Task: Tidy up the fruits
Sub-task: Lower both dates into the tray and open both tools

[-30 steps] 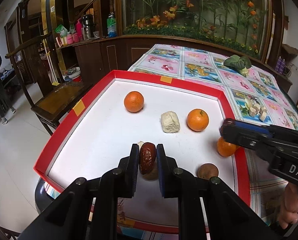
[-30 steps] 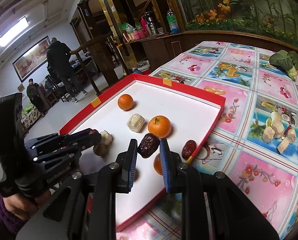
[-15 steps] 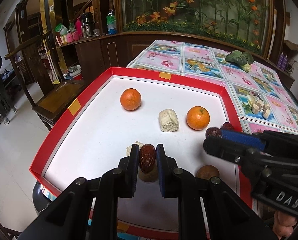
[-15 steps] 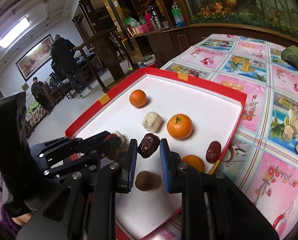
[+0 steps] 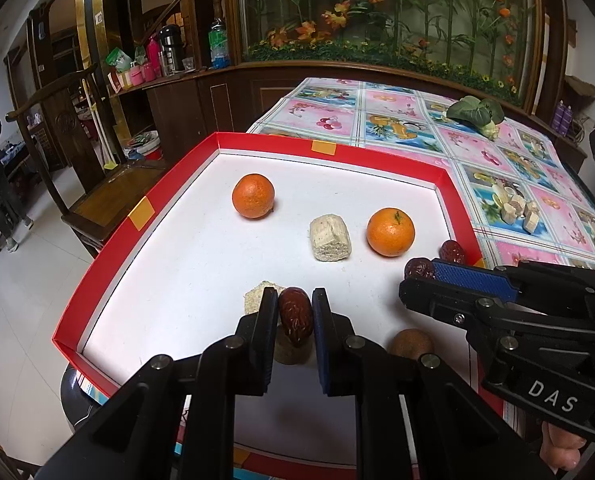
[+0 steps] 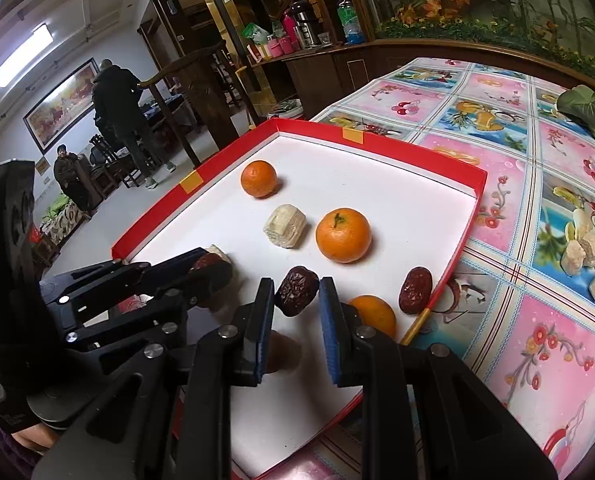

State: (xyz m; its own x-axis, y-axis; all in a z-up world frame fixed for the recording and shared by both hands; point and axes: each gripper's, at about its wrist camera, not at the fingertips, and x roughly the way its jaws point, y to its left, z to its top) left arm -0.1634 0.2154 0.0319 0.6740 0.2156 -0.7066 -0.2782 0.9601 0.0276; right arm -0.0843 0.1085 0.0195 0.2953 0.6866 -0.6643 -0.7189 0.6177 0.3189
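Observation:
A red-rimmed white tray [image 5: 145, 216] [image 6: 473, 200] lies on the table. My left gripper [image 5: 295, 312] is shut on a red date [image 5: 295, 316] above the tray's near part. My right gripper [image 6: 296, 294] is shut on a darker, wrinkled date [image 6: 295, 290]; it also shows in the left wrist view [image 5: 417, 269]. In the tray lie two oranges [image 5: 253, 195] [image 5: 390, 231], a third orange [image 6: 373, 316] partly hidden by my right fingers, a loose red date [image 6: 415, 290] at the right rim, a brown round fruit [image 5: 411, 344] and pale chunks [image 5: 330, 238].
A flowered tablecloth [image 6: 537, 184] covers the table right of the tray. A leafy green vegetable [image 5: 475, 114] lies at the far right. A wooden chair [image 5: 109, 196] stands left of the table. Two people [image 6: 117, 100] are in the room at the far left.
My right gripper has moved further left over the tray with its date and now hangs close beside my left gripper. My left gripper has held its date almost still.

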